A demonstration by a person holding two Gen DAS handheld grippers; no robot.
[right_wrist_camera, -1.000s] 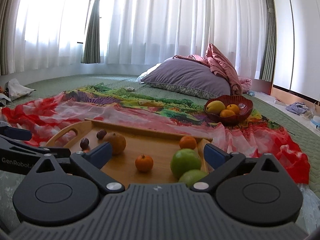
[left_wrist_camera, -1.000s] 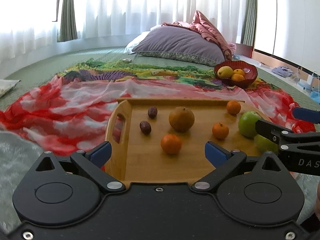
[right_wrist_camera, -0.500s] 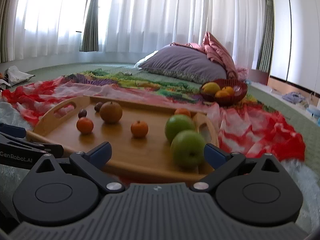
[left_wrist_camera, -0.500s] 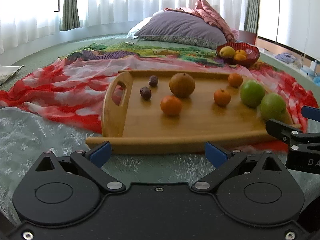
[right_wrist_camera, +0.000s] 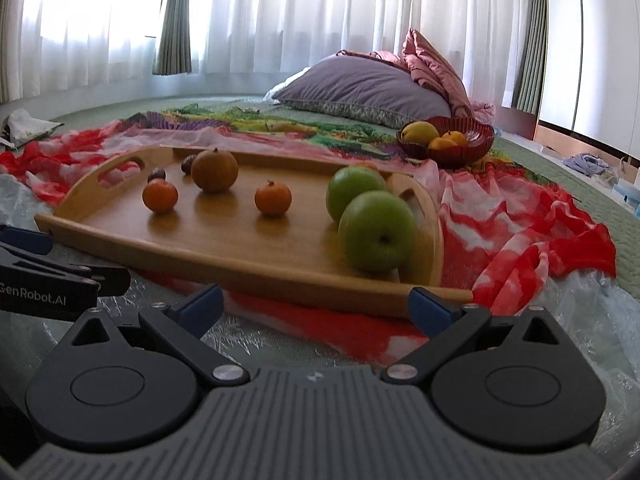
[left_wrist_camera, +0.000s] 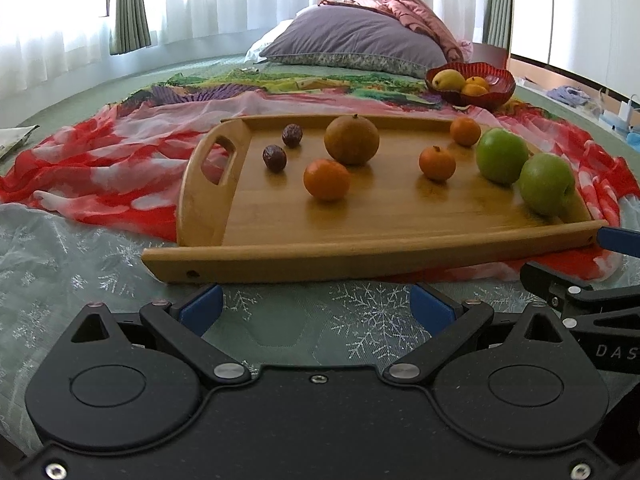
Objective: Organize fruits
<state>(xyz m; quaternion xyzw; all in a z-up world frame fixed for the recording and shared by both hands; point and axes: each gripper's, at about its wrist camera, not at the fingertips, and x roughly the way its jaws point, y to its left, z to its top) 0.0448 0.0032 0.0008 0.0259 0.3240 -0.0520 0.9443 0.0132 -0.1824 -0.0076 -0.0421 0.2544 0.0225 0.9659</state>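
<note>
A wooden tray (left_wrist_camera: 248, 252) (right_wrist_camera: 224, 256) lies on a red cloth and holds fruit: two green apples (left_wrist_camera: 545, 189) (right_wrist_camera: 376, 230), three small oranges (left_wrist_camera: 326, 179) (right_wrist_camera: 273, 198), a brown round fruit (left_wrist_camera: 351, 140) (right_wrist_camera: 214, 170) and two dark small fruits (left_wrist_camera: 274, 157). A red bowl (left_wrist_camera: 492, 96) (right_wrist_camera: 468, 152) with yellow and orange fruit stands behind the tray on the right. My left gripper (left_wrist_camera: 316, 308) is open and empty, just in front of the tray's near edge. My right gripper (right_wrist_camera: 316, 308) is open and empty, near the tray's front right corner.
A purple pillow (left_wrist_camera: 356, 40) and a pink quilt (left_wrist_camera: 416, 8) lie at the back. The red patterned cloth (left_wrist_camera: 100, 160) spreads under and around the tray. A green bedspread with snowflakes (left_wrist_camera: 60, 272) lies in front. Small items lie on the floor at the far right (left_wrist_camera: 616, 120).
Both grippers have pulled back from over the tray to in front of its near edge. The tray and fruit have not moved. Both stay open.
</note>
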